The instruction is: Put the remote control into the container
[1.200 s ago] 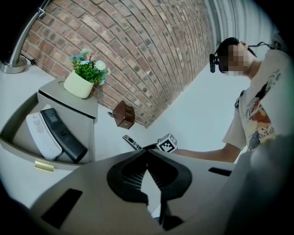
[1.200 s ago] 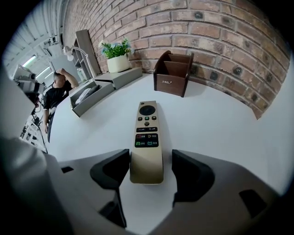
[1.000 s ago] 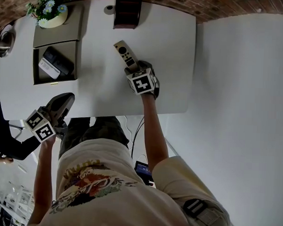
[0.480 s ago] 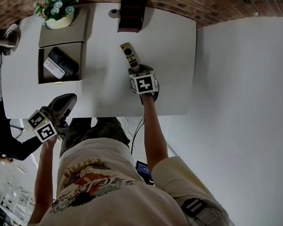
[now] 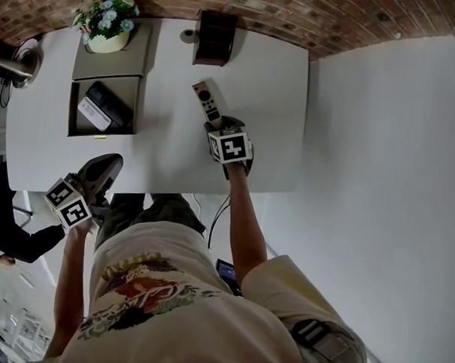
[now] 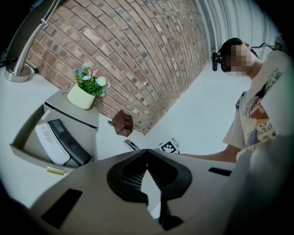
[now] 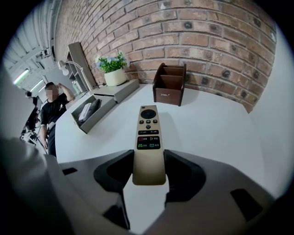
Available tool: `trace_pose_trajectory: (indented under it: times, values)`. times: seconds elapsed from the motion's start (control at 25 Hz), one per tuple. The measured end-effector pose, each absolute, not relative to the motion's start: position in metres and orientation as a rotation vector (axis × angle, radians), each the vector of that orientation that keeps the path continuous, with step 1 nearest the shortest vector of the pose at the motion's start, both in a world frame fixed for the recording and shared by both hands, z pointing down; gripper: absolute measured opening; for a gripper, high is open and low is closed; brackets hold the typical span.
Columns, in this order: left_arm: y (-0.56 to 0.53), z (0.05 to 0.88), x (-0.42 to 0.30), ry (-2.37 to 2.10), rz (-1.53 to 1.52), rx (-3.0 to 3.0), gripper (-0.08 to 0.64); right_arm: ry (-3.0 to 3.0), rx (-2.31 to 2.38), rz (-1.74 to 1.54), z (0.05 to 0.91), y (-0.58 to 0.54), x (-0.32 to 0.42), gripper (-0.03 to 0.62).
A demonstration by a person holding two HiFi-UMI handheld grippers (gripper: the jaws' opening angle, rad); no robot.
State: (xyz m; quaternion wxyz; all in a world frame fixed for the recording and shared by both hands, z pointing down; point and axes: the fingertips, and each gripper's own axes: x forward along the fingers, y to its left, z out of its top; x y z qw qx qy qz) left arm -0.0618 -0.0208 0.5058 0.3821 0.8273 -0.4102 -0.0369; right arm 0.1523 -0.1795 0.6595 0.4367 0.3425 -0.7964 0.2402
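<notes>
Between the right tongs [image 7: 149,173] sits the remote control [image 7: 148,133], a tan one, buttons up. Both pads are clamped on its near end, and the jaws have just been closing onto it. Its far end points across the bench [image 7: 216,133] toward the brown holder [image 7: 169,85] by the brick wall [image 7: 206,41]. Can't tell whether that far end is off the bench surface.

Left tongs [image 6: 147,153]: jaw tips together, nothing between them, held at the near bench edge, pointing toward the container [image 6: 27,153].

In the head view the remote control lies mid-bench, right of the container and well apart from it, not inside. The container is a grey tray on the left part of the bench. Its open compartment holds a white device [image 5: 93,115] and a black remote [image 5: 114,104] side by side, touching or nearly so. The far part of the tray has a flat top, and a flower pot [image 5: 107,30] stands on it. The brown holder is upright at the far bench edge, apart from both the tray and the remote control.
</notes>
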Motion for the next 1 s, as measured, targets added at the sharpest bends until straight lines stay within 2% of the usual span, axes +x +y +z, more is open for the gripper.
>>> trace_pose_trajectory:
  times: [0.44,1.0]
  values:
    - [-0.015,0.498,-0.071,-0.993,-0.107,2.153,0.005,-1.993,0.857,0.575,0.629,-0.154,0.137,0.209]
    - [-0.009,0.488,-0.122,-0.979,-0.121,2.210,0.005,-2.066,0.798,0.521,0.599,-0.124,0.063,0.209]
